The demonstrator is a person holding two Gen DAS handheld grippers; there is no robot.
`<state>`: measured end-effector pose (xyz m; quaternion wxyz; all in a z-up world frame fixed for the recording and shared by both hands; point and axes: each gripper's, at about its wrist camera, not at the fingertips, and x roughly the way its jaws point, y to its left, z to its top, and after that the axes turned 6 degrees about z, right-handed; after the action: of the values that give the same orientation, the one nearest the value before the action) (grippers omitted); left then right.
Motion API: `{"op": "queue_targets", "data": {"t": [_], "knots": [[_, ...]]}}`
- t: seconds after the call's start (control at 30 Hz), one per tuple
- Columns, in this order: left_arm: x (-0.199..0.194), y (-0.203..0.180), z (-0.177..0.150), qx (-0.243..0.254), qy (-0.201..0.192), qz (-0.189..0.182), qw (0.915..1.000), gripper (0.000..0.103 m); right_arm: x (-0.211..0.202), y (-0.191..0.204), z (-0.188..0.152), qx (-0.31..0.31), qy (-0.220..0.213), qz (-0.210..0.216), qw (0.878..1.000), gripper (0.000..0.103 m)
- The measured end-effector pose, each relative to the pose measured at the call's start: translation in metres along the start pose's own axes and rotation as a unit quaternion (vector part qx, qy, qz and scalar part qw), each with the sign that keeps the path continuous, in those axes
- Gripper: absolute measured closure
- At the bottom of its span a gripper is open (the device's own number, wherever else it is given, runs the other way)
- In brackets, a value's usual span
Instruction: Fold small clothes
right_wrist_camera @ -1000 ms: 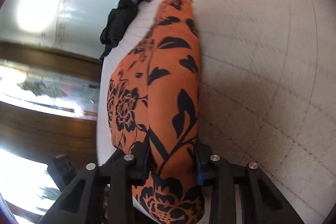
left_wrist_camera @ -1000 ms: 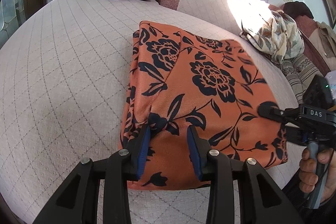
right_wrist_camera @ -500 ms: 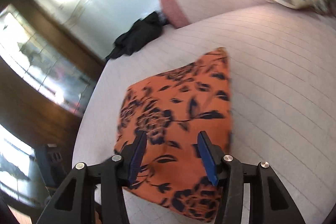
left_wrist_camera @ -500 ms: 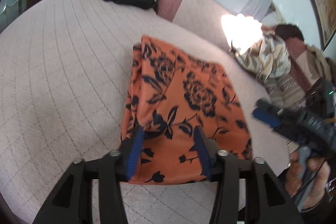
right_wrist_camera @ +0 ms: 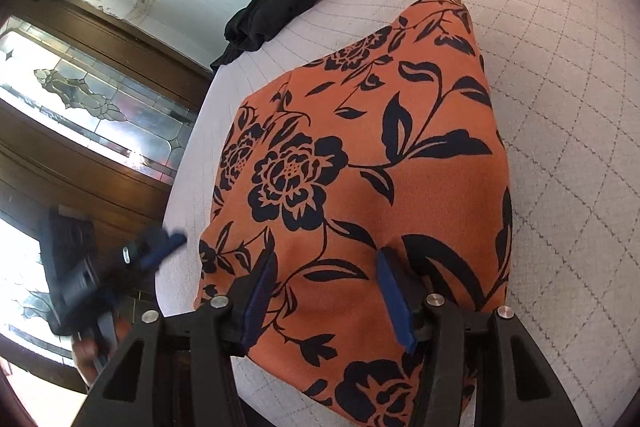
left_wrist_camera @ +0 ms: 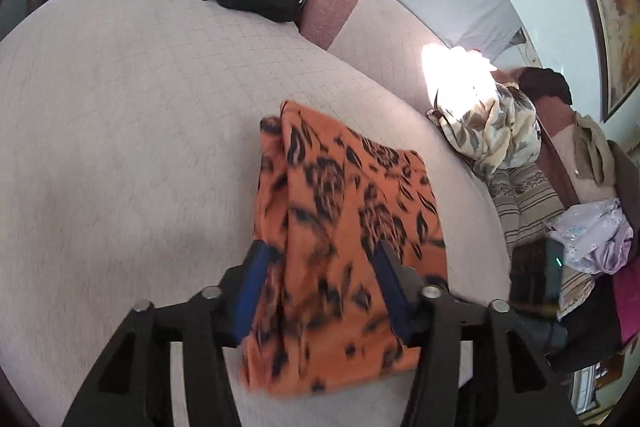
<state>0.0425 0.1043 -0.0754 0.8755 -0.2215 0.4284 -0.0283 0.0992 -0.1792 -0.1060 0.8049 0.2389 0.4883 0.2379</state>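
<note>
Folded orange fabric with black floral print [right_wrist_camera: 360, 163] lies centre frame on pale quilted bed [right_wrist_camera: 560, 147]. Left tool [left_wrist_camera: 318, 275] and right tool [right_wrist_camera: 326, 281]: fingers apart, gripping nothing.

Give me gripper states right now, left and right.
Left gripper: open, jaws wide apart over the orange floral garment, gripping nothing.
Right gripper: open, above the same garment, gripping nothing.
</note>
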Motion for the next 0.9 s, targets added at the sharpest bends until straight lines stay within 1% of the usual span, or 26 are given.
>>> {"op": "queue_targets", "data": {"t": [0.03, 0.07, 0.1, 0.13, 0.17, 0.2, 0.23, 0.27, 0.3, 0.33, 0.37, 0.4, 0.43, 0.47, 0.5, 0.53, 0.57, 0.6, 0.63, 0.67, 0.7, 0.73, 0.77, 0.9], "knots": [[0.022, 0.006, 0.013, -0.007, 0.023, -0.012, 0.9996, 0.047, 0.002, 0.001, -0.001, -0.002, -0.001, 0.001, 1.0, 0.047], [0.04, 0.012, 0.02, -0.011, 0.039, -0.005, 0.9992, 0.048, 0.009, 0.001, 0.002, -0.001, -0.002, 0.004, 1.0, 0.047], [0.061, 0.018, 0.028, -0.011, 0.059, 0.018, 0.998, 0.053, 0.014, -0.001, 0.006, 0.003, -0.003, 0.008, 1.0, 0.047], [0.072, 0.018, 0.028, -0.005, 0.071, 0.015, 0.9973, 0.066, 0.017, -0.002, 0.007, 0.005, -0.004, 0.012, 1.0, 0.047], [0.077, 0.017, 0.031, 0.004, 0.075, 0.003, 0.9972, 0.069, 0.017, -0.003, 0.006, 0.006, -0.003, 0.015, 1.0, 0.047], [0.079, 0.013, 0.035, 0.02, 0.068, 0.006, 0.9974, 0.071, 0.016, -0.003, 0.006, 0.005, -0.002, 0.015, 1.0, 0.047], [0.077, 0.009, 0.038, 0.031, 0.066, 0.007, 0.9973, 0.077, 0.016, -0.003, 0.006, 0.004, 0.0, 0.016, 1.0, 0.047], [0.075, 0.007, 0.041, 0.037, 0.059, 0.001, 0.9976, 0.079, 0.016, -0.004, 0.006, 0.003, 0.002, 0.017, 1.0, 0.047], [0.074, 0.007, 0.041, 0.042, 0.05, -0.005, 0.9978, 0.079, 0.016, -0.004, 0.005, 0.001, 0.003, 0.018, 1.0, 0.047], [0.082, 0.011, 0.041, 0.042, 0.054, -0.003, 0.9977, 0.078, 0.016, -0.004, 0.005, -0.004, 0.005, 0.003, 1.0, 0.047], [0.091, 0.018, 0.04, 0.038, 0.063, 0.0, 0.9973, 0.068, 0.016, -0.005, 0.004, -0.005, 0.005, 0.006, 1.0, 0.047], [0.093, 0.024, 0.038, 0.028, 0.059, -0.005, 0.9978, 0.063, 0.016, -0.006, 0.002, -0.003, 0.003, 0.011, 1.0, 0.047], [0.091, 0.027, 0.039, 0.018, 0.056, -0.016, 0.9981, 0.063, 0.015, -0.007, 0.001, -0.002, 0.001, 0.014, 1.0, 0.047], [0.087, 0.025, 0.039, 0.018, 0.054, -0.016, 0.9982, 0.063, 0.014, -0.007, 0.001, -0.001, 0.002, 0.017, 1.0, 0.047], [0.082, 0.021, 0.042, 0.025, 0.044, -0.012, 0.9986, 0.063, 0.013, -0.007, 0.001, 0.0, 0.003, 0.018, 1.0, 0.047], [0.074, 0.015, 0.046, 0.04, 0.021, -0.012, 0.9989, 0.064, 0.014, -0.007, 0.001, -0.001, 0.006, 0.017, 1.0, 0.047], [0.069, 0.011, 0.05, 0.045, 0.007, -0.014, 0.9989, 0.064, 0.014, -0.007, 0.002, -0.002, 0.008, 0.015, 1.0, 0.047], [0.074, 0.011, 0.054, 0.047, 0.006, -0.013, 0.9988, 0.064, 0.015, -0.006, 0.001, -0.004, 0.009, 0.012, 1.0, 0.047], [0.083, 0.013, 0.057, 0.045, 0.016, 0.002, 0.9988, 0.064, 0.015, -0.005, 0.001, -0.006, 0.008, 0.011, 1.0, 0.047], [0.1, 0.016, 0.06, 0.037, 0.038, 0.016, 0.9985, 0.064, 0.015, -0.004, 0.0, -0.009, 0.007, 0.009, 1.0, 0.047], [0.109, 0.021, 0.061, 0.023, 0.051, 0.012, 0.9984, 0.064, 0.015, -0.004, -0.001, -0.01, 0.007, 0.007, 1.0, 0.047], [0.107, 0.022, 0.064, 0.009, 0.045, 0.008, 0.9989, 0.064, 0.015, -0.003, -0.001, -0.009, 0.008, 0.006, 1.0, 0.047], [0.1, 0.022, 0.064, 0.008, 0.036, 0.015, 0.9992, 0.064, 0.015, -0.002, 0.0, -0.008, 0.011, 0.005, 1.0, 0.047], [0.044, 0.009, 0.059, 0.025, -0.035, 0.037, 0.9984, 0.064, 0.015, -0.005, 0.003, 0.005, 0.017, 0.015, 1.0, 0.047]]}}
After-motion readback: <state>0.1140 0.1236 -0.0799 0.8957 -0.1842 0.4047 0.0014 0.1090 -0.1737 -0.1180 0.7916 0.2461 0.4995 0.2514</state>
